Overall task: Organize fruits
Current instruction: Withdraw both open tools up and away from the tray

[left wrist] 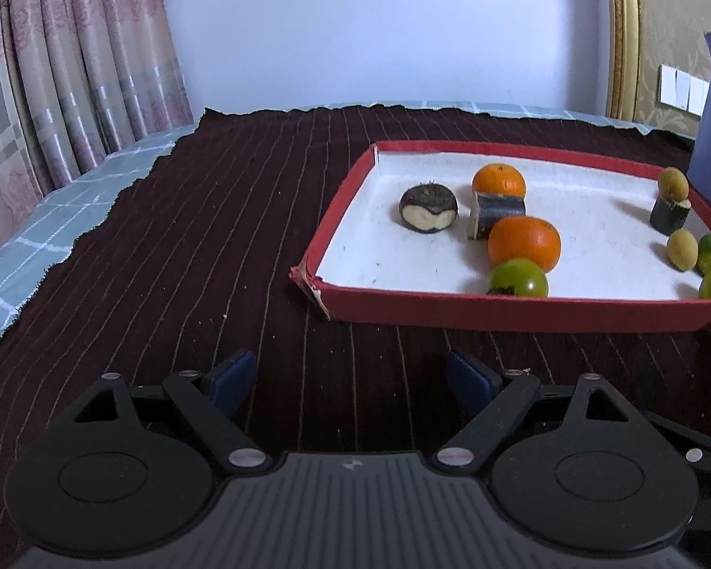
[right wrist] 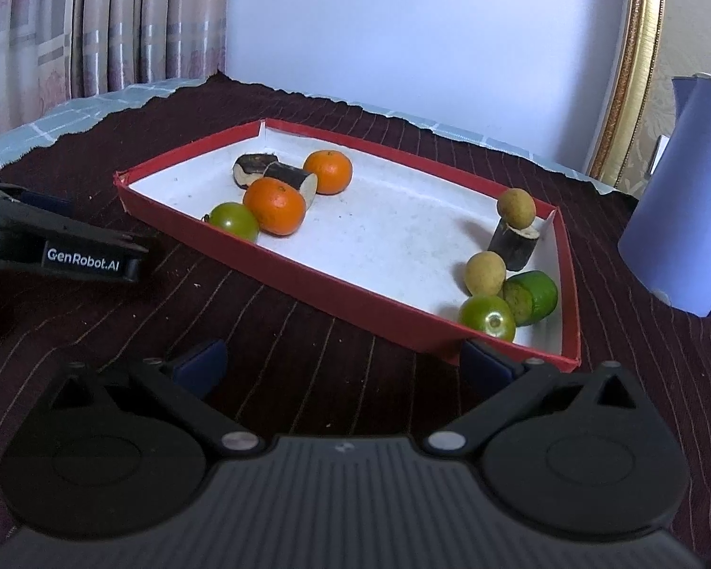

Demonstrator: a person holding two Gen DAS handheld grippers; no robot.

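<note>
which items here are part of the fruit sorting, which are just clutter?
Job: red tray, two oranges, green fruits, small yellow-brown fruits, dark cut pieces.
Lying about: blue container, dark striped cloth, curtain.

Red tray (left wrist: 512,317) on dark striped cloth (left wrist: 213,246). Inside tray: two oranges (left wrist: 524,243), green fruit (left wrist: 517,278) at near wall, brown nut (left wrist: 428,209) left. Left gripper (left wrist: 350,377) wide open, empty, before tray.

Red tray (left wrist: 497,315) white inside, orange tangerines (left wrist: 524,243), maroon pinstriped cloth (left wrist: 213,237), blue fingers (left wrist: 234,374)
</note>
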